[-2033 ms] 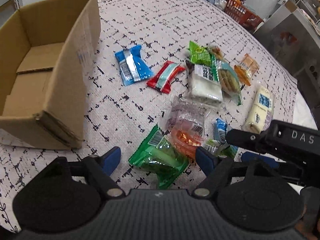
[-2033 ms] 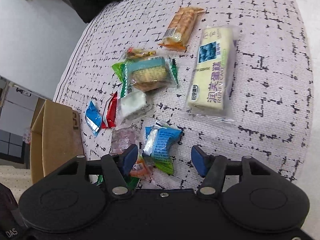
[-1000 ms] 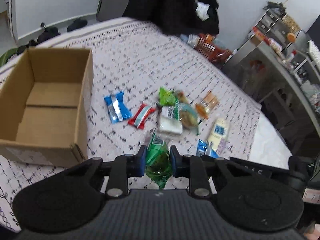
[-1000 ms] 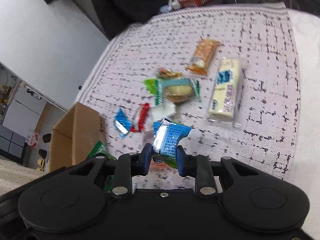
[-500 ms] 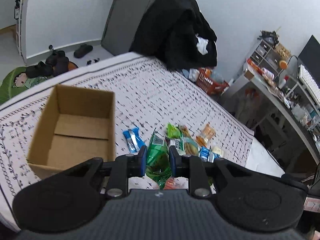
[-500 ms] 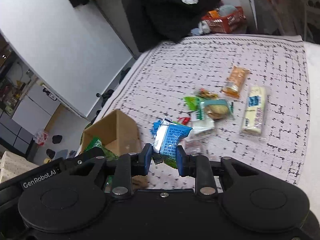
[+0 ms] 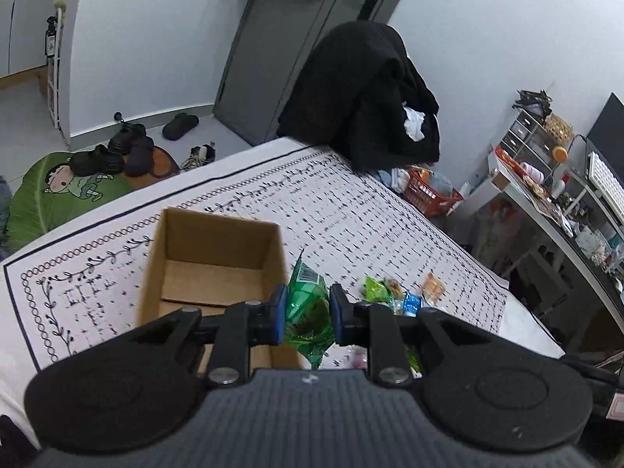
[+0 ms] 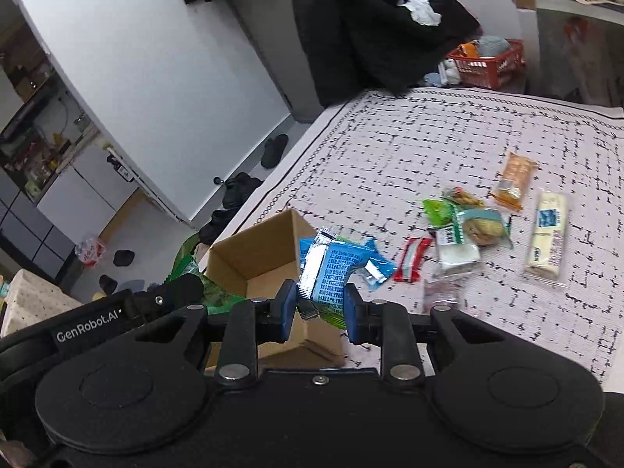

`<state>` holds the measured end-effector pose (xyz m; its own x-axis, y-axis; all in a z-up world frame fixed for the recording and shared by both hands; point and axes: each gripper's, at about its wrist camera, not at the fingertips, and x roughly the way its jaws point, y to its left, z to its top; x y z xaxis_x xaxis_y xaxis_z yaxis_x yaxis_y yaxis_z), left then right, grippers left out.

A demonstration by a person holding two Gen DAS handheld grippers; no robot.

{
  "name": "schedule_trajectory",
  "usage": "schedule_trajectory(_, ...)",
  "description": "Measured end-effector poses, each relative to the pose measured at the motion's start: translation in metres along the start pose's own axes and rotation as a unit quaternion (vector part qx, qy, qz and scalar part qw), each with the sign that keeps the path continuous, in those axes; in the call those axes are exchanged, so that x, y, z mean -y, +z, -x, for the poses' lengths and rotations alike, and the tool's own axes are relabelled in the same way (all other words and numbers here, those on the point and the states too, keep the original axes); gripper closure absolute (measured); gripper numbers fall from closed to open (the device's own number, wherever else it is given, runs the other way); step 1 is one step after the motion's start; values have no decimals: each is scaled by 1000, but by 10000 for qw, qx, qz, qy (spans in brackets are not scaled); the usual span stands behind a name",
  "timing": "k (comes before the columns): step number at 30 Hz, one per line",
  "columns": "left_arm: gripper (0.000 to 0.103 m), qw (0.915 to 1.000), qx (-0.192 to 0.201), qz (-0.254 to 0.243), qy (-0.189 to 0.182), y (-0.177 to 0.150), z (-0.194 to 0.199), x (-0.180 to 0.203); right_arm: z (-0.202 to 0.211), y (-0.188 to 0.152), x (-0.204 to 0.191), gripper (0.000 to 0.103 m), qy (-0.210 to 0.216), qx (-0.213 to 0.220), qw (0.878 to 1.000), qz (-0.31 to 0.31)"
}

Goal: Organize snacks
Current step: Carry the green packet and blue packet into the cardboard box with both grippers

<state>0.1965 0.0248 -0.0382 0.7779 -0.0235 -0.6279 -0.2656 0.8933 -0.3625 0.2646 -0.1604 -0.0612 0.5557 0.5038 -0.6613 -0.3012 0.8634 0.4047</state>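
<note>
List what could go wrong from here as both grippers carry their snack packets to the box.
1. The right gripper pinches only the lower edge of the blue packet, so it could slip out short of the cardboard box.
2. The left gripper, shut on the green packet, sits close beside the right one; they may bump over the narrow box opening.

I hold a crinkled green snack packet (image 7: 308,304) and a blue one (image 8: 331,269) aloft near the open, empty cardboard box (image 7: 210,261).
</note>
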Motion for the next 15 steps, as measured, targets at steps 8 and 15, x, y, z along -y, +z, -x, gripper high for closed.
schedule_trajectory(8,81,9997,-13,234,-27,3,-4,-34,-16,-5,-28,78,-29,-42,9999,161)
schedule_trajectory(15,81,9983,-36,580,-22,4,-12,-66,-37,-8,-47,78,-153,-168,9993,293)
